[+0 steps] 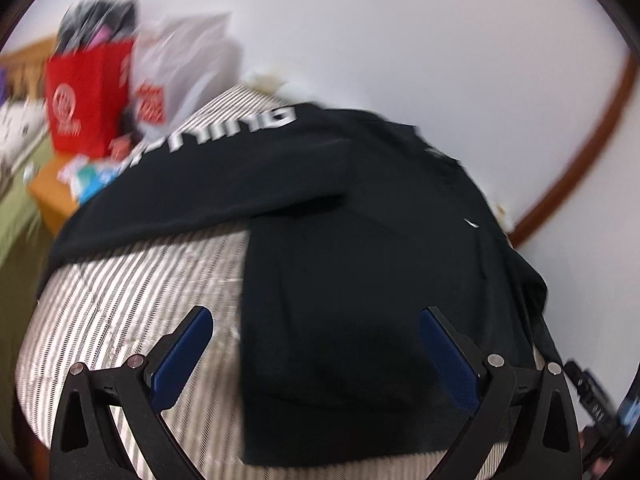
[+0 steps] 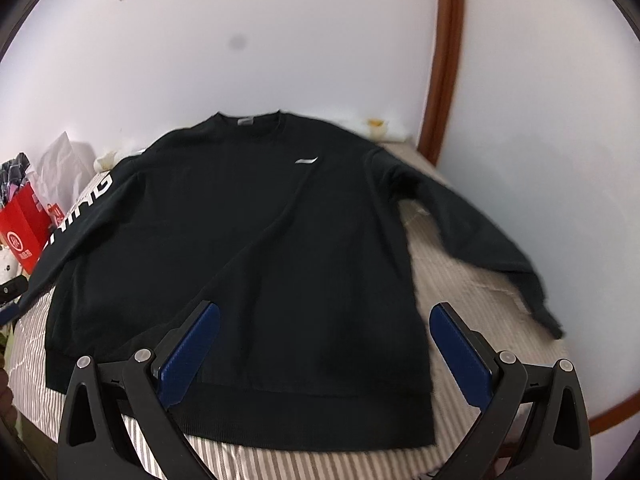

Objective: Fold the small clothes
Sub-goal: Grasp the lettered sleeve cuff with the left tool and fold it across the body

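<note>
Left wrist: gripper (image 1: 316, 320) spread wide, empty, above black sweatshirt (image 1: 360, 240) on striped bed (image 1: 140, 300); red bag (image 1: 88, 100) beyond.
Right wrist: gripper (image 2: 324, 316) likewise spread, empty, over hem; sweatshirt (image 2: 260, 240) flat, sleeves outstretched.

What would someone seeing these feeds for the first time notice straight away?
A black long-sleeved sweatshirt lies spread flat, front up, on the striped bedcover, its sleeve with white lettering stretched out to the left in the right wrist view. Beyond that sleeve stands a red paper bag against the wall. Both the left gripper and right gripper hover with jaws wide apart, holding nothing.
</note>
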The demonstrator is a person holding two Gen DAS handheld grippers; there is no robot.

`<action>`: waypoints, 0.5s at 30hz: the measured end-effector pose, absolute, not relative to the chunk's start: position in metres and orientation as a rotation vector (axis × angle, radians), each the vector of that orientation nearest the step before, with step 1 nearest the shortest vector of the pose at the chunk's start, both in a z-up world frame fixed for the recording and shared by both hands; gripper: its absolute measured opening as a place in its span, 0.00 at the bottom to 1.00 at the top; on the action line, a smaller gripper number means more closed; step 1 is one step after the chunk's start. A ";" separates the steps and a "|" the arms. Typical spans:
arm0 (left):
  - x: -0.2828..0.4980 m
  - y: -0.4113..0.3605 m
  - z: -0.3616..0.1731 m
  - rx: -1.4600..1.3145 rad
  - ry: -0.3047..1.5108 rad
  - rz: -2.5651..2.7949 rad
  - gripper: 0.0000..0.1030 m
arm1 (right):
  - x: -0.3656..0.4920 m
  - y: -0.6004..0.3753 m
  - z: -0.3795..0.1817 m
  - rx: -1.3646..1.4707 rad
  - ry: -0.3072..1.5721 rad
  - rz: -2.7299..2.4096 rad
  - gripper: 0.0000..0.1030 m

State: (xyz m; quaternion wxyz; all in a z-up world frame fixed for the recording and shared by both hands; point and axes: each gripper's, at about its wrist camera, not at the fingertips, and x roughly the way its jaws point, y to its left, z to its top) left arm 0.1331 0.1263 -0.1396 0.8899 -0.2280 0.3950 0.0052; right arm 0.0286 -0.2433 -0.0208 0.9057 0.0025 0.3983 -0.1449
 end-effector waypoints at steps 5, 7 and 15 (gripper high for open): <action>0.157 0.161 -0.166 -0.561 0.838 0.056 0.97 | 0.054 -0.245 -0.050 0.015 0.859 -0.285 0.98; 0.169 0.171 -0.177 -0.592 0.843 0.056 0.94 | 0.064 -0.245 -0.061 0.024 0.876 -0.282 0.97; 0.200 0.196 -0.204 -0.754 0.811 0.061 0.79 | 0.089 -0.243 -0.082 0.024 0.914 -0.275 0.89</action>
